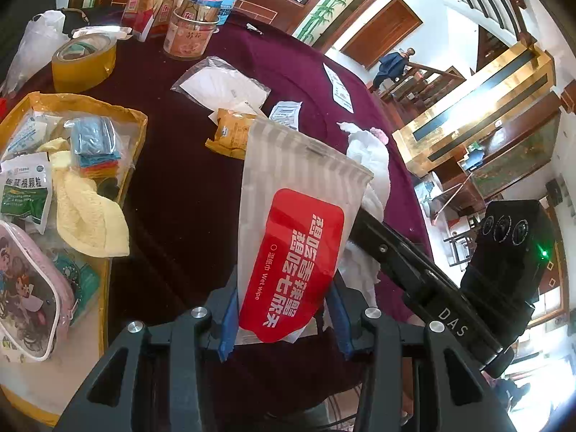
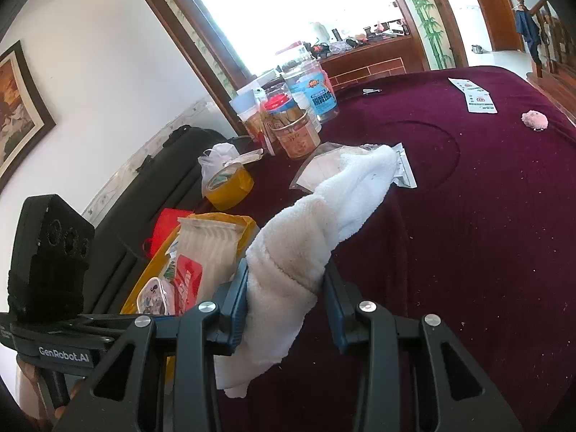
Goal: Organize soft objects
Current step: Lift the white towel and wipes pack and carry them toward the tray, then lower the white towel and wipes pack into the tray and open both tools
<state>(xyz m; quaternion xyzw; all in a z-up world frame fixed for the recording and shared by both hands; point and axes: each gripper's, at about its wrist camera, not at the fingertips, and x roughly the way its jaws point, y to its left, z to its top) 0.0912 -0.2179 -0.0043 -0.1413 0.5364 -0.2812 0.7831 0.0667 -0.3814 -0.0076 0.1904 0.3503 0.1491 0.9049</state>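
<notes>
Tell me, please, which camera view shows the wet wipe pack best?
The left wrist view: the wet wipe pack fills the centre, label readable, clamped in the left gripper. The right wrist view shows only part of it, at the left.

You've got the pale striped wet-wipe packet with its red label (image 1: 298, 237) up off the maroon table, standing upright, and the white terry towel (image 2: 316, 230) bunched, lifted, its tip drooping over the tabletop.
</notes>
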